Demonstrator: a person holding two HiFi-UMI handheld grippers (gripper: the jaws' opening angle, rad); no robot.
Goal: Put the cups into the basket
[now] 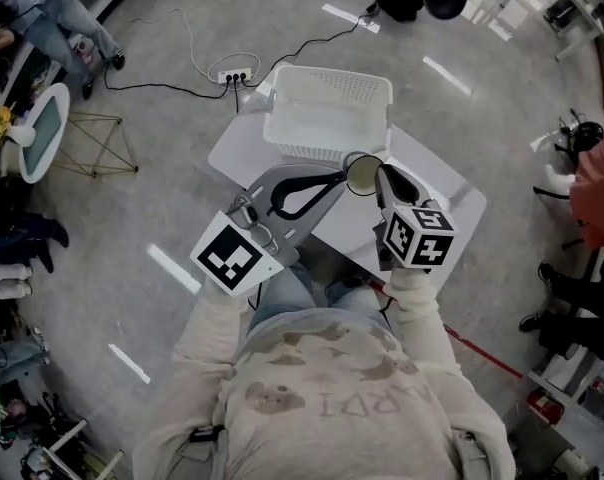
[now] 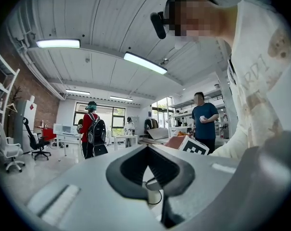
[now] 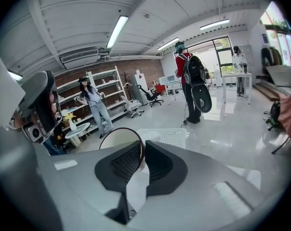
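Note:
A white slatted basket (image 1: 327, 113) stands on the far part of a small white table (image 1: 437, 183); it looks empty. Just in front of its near rim hangs a pale cup (image 1: 361, 174) with a dark rim, its mouth turned toward me. My right gripper (image 1: 377, 171) is shut on that rim. In the right gripper view the cup (image 3: 117, 141) sits at the left pad of the right gripper (image 3: 141, 146), with the basket (image 3: 170, 136) behind it. My left gripper (image 1: 339, 176) is shut and empty, its tips just left of the cup. In its own view the left gripper (image 2: 148, 147) holds nothing.
A power strip with cables (image 1: 234, 74) lies on the floor beyond the table. A round side table (image 1: 37, 133) and a wire-frame stool (image 1: 94, 145) stand at the left. People stand around the room, and one with a backpack (image 3: 191, 78) is beyond the basket.

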